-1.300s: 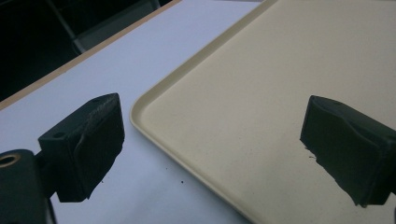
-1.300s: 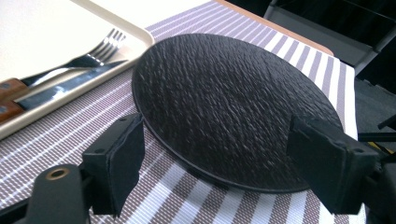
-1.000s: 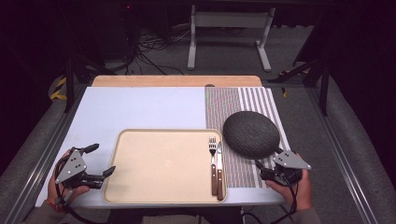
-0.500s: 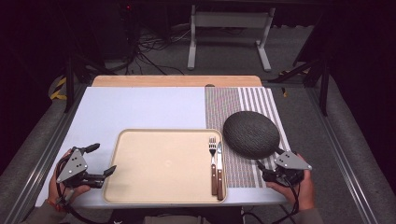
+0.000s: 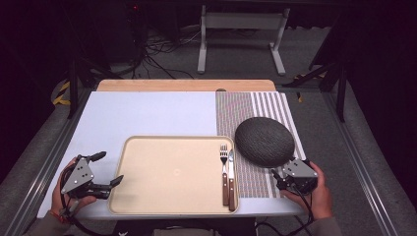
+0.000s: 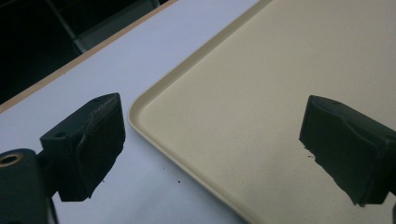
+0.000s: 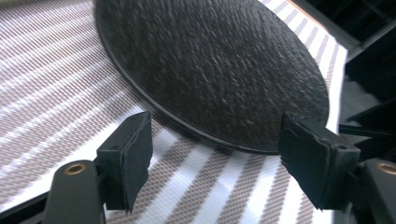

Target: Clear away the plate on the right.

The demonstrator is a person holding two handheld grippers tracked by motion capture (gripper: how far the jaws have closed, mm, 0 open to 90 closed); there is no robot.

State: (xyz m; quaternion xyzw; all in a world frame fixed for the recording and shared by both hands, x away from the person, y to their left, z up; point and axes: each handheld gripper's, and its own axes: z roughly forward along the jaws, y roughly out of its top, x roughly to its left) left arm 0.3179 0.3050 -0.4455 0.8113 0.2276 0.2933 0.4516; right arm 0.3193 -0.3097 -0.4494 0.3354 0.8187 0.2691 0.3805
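Tabletop (image 5: 147,113): a pale sheet covers it, with a strip of bare wood along the far edge; everything else sits on it.
Tray (image 5: 172,174): beige, rectangular with rounded corners, near the front edge at the middle; its main field is bare, and its near left corner sits between the left jaws in the left gripper view (image 6: 261,93).
Placemat (image 5: 265,105): striped in brown and white, laid to the right of the tray and running from the front edge to the wooden strip.
Plate (image 5: 264,141): dark, round, rough-textured, lying on the placemat just right of the tray's far right corner; in the right gripper view (image 7: 215,60) its near rim lies just ahead of the two jaws.
Knife (image 5: 231,179): wooden handle, inside the tray along its right rim, blade pointing away.
Fork (image 5: 224,172): wooden handle, just left of the knife and parallel to it.
Left hand-held gripper (image 5: 109,169): jaws wide apart, gripping nothing, beside the tray's left edge.
Right hand-held gripper (image 5: 277,176): jaws apart and just now closing a little, nothing pressed between them, pointing at the plate's near rim without touching it.
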